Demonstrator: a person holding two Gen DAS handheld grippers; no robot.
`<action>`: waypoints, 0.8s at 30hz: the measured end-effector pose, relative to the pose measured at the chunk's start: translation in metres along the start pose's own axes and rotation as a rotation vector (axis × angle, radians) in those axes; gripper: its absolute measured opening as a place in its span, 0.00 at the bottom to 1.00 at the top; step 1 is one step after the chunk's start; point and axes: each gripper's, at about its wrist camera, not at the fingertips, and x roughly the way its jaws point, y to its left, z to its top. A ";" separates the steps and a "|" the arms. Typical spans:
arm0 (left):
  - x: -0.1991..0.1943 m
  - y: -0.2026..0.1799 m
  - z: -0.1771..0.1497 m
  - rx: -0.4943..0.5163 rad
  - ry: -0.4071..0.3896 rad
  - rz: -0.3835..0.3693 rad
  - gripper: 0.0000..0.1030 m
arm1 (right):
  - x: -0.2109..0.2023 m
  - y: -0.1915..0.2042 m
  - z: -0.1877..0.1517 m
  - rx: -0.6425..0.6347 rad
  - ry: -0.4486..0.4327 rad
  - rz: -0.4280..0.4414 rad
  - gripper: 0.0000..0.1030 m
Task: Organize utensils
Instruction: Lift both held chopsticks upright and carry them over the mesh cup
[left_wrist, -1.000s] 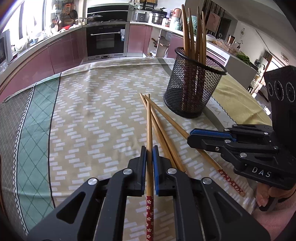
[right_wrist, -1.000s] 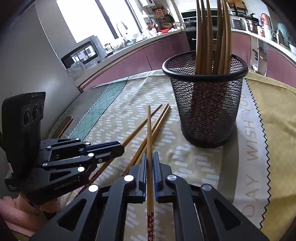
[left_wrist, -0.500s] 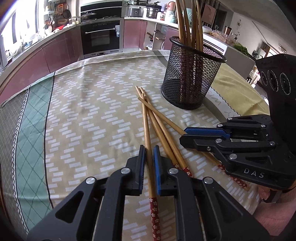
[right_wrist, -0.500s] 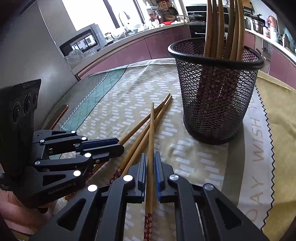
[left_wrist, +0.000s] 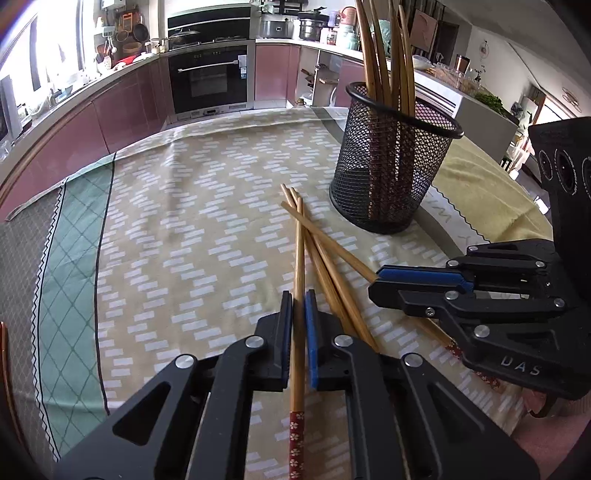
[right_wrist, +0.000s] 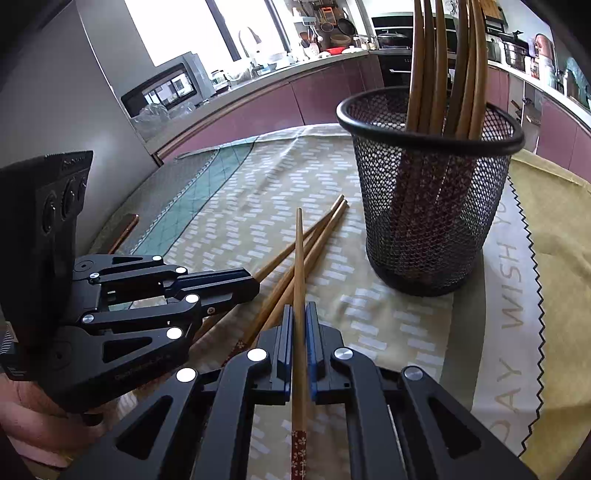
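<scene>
A black mesh holder (left_wrist: 395, 166) with several bamboo chopsticks stands on the patterned tablecloth; it also shows in the right wrist view (right_wrist: 436, 192). Loose chopsticks (left_wrist: 325, 251) lie fanned in front of it. My left gripper (left_wrist: 298, 306) is shut on one chopstick (left_wrist: 299, 258) with a red flowered end. My right gripper (right_wrist: 300, 317) is shut on another chopstick (right_wrist: 299, 258). Each gripper shows in the other's view, the right one (left_wrist: 384, 284) and the left one (right_wrist: 247, 288), low over the loose chopsticks (right_wrist: 317, 236).
The tablecloth (left_wrist: 184, 236) has a green band on the left and a yellow part (right_wrist: 554, 221) on the right. A kitchen counter and oven (left_wrist: 210, 81) lie behind the table. A brown object (right_wrist: 125, 230) sits at the table's left edge.
Both grippers keep hold of their chopsticks and have moved a little toward the mesh holder, which looks larger and nearer in both views.
</scene>
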 end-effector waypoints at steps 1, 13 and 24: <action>-0.002 0.001 0.000 -0.005 -0.004 -0.003 0.07 | -0.003 0.000 0.000 -0.003 -0.008 0.006 0.06; -0.044 0.006 0.004 -0.031 -0.101 -0.034 0.07 | -0.041 0.006 0.007 -0.006 -0.109 0.045 0.06; -0.075 0.005 0.012 -0.034 -0.169 -0.099 0.07 | -0.069 0.001 0.012 0.004 -0.192 0.057 0.06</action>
